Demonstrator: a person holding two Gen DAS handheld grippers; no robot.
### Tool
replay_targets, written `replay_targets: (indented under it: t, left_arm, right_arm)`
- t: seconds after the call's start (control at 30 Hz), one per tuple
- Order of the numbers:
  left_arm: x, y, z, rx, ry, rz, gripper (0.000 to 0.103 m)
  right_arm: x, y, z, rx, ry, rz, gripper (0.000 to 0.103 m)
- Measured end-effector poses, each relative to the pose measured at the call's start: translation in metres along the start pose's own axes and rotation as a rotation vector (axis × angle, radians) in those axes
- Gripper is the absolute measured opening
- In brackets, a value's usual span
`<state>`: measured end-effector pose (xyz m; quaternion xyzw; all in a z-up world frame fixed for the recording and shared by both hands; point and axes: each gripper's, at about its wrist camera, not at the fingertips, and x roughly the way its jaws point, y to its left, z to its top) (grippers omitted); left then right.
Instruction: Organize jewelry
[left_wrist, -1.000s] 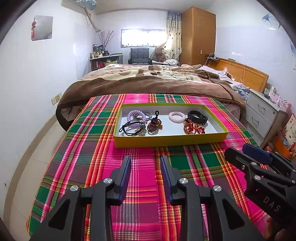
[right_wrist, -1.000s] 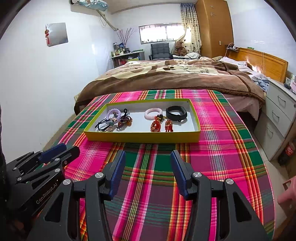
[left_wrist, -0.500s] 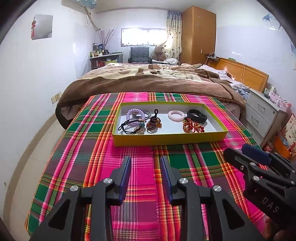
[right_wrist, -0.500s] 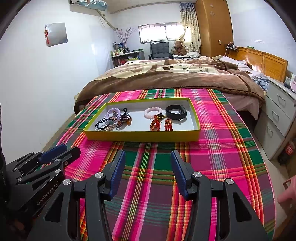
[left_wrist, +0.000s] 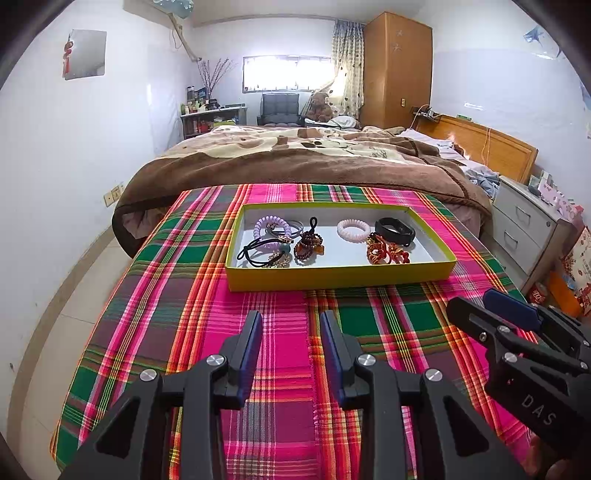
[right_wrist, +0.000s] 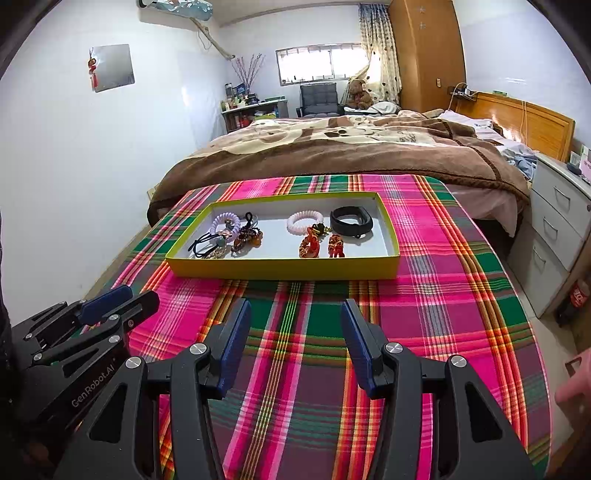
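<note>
**Jewelry all in the tray, both claws empty and hanging back**

Jewelry sits entirely inside the yellow tray (left_wrist: 340, 275) on the plaid cloth (left_wrist: 192, 295); I see no piece lying loose on the fabric. At the tray's left end are a lilac coil band (left_wrist: 270, 224), black hair ties (left_wrist: 255, 255) and a dark beaded piece (left_wrist: 307, 245). At the right end are a pink coil band (left_wrist: 353, 229), a black wristband (left_wrist: 394, 230) and red charms (left_wrist: 384, 253).

My left gripper (left_wrist: 291, 326) hovers over the cloth short of the tray, fingers parted a modest way with nothing between them. My right gripper (right_wrist: 295, 314) is spread wider, also empty, also short of the tray's near wall.

Against the frames from a second and half a second back, very little has changed: the tray sits a touch farther off in both wrist views, so both tools have eased slightly back, and neither finger gap has altered. No piece in the tray has shifted.

For the task, that reads two ways. Either the pieces are already gathered and I am pulling clear, or the tangled left cluster awaits sorting. These views do not settle which.
</note>
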<state>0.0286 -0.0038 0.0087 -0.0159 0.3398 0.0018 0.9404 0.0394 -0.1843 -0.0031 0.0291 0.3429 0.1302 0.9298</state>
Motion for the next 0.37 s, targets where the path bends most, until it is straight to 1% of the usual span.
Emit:
replay_targets:
  t: [0.2,0.37]
  left_arm:
    - [-0.0012,0.0013,-0.0007,-0.006,0.0,0.0,0.032]
    - [-0.001,-0.0009,0.001,-0.005,0.007,-0.015,0.032]
  right_arm:
    - [0.0014,-0.0012,-0.0018,0.004,0.003,-0.001,0.051]
    - [0.0016,-0.0015,-0.002,0.005,0.002,-0.001,0.051]
